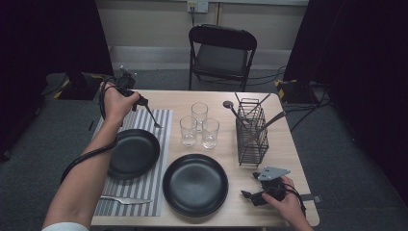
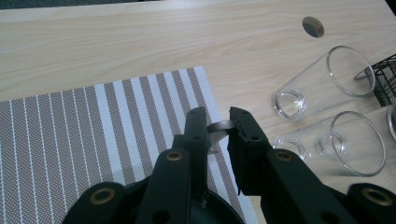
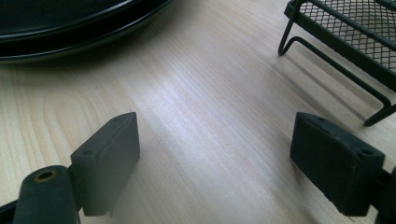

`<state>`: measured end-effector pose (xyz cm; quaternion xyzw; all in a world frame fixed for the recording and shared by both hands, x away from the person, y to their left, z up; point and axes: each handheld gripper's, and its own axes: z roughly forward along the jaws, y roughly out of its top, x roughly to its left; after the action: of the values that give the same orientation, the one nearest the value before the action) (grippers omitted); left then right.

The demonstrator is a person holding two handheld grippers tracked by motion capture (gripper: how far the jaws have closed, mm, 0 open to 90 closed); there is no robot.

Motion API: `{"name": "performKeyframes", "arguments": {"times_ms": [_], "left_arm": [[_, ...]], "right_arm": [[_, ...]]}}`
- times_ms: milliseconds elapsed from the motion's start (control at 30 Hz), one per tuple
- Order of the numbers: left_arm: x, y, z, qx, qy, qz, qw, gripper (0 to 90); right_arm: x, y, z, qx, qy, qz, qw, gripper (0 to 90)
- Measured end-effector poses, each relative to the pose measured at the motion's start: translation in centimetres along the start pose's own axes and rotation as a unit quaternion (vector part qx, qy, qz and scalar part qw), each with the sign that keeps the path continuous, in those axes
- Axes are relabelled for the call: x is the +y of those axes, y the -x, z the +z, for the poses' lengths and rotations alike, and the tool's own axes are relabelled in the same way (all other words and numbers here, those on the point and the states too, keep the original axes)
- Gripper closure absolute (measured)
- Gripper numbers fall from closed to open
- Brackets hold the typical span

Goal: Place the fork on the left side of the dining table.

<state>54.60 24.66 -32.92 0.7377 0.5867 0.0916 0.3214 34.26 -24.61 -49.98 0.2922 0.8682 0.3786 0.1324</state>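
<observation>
My left gripper (image 1: 141, 101) hovers over the far end of the striped placemat (image 1: 153, 190), shut on the handle of a thin metal piece of cutlery (image 1: 152, 116). The cutlery slants down towards the far rim of the black plate (image 1: 132, 153) on the mat. In the left gripper view the metal handle (image 2: 219, 127) sits pinched between the jaws of the left gripper (image 2: 218, 122), above the placemat (image 2: 70, 135). My right gripper (image 1: 250, 196) rests low at the table's front right, beside a second black plate (image 1: 195, 184). The right gripper (image 3: 215, 149) stands open over bare wood.
Three clear glasses (image 1: 198, 126) stand mid-table. A black wire cutlery caddy (image 1: 251, 132) holding several utensils stands to the right. A knife (image 1: 126, 199) lies on the near end of the placemat. A folding chair (image 1: 221, 53) stands behind the table.
</observation>
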Motion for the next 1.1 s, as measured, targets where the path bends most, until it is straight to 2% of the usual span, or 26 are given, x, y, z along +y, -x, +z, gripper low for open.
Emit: {"name": "performKeyframes", "arguments": {"times_ms": [233, 1100], "left_arm": [[-0.6, -0.5, -0.3, -0.001, -0.002, -0.007, 1.0, 77.3], [-1.1, -1.6, -0.5, -0.005, 0.001, -0.024, 0.9997, 76.9]], "right_arm": [[0.0, 0.0, 0.0, 0.0, 0.0, 0.0, 1.0, 14.9], [0.0, 0.0, 0.0, 0.0, -0.001, 0.001, 1.0, 15.0]]}}
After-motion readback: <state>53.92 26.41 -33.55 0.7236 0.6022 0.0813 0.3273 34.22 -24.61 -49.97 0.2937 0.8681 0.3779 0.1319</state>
